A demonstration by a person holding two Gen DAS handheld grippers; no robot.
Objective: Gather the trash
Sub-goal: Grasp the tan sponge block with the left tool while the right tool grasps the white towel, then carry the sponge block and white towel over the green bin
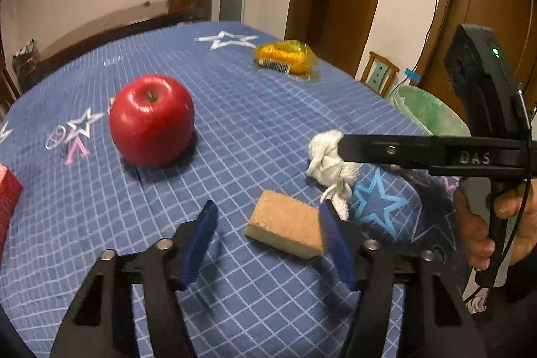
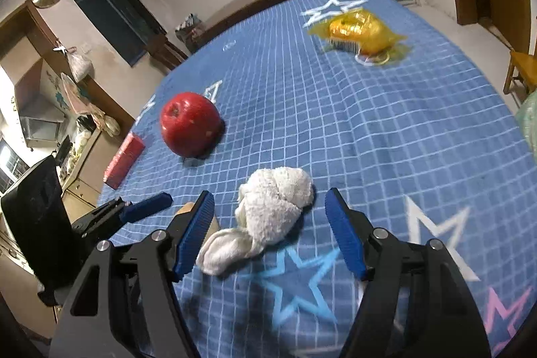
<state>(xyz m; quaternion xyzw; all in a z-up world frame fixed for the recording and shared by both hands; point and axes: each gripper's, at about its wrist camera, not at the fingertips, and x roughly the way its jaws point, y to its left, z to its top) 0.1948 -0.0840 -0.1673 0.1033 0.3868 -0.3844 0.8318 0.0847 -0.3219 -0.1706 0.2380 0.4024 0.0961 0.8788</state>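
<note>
A tan sponge-like block [image 1: 285, 225] lies on the blue checked tablecloth [image 1: 255, 130] between the pads of my left gripper [image 1: 268, 240]. Its right end sits at the right pad, and the left pad stands well clear, so the gripper is open. A crumpled white tissue wad [image 2: 275, 207] lies between the pads of my right gripper [image 2: 270, 232], which is open, with a gap on both sides. In the left wrist view the right gripper's black finger [image 1: 386, 150] reaches across the white wad [image 1: 330, 163]. One blue finger [image 2: 147, 207] of the left gripper shows at the left of the right wrist view.
A red apple [image 1: 151, 119] stands left of centre, with a red box [image 2: 124, 158] at the table's left edge. A yellow wrapper with a barcode [image 1: 285, 56] lies at the far side. A bin lined with a green bag [image 1: 429, 113] stands beyond the right edge. A hand [image 1: 476, 234] holds the right gripper's handle.
</note>
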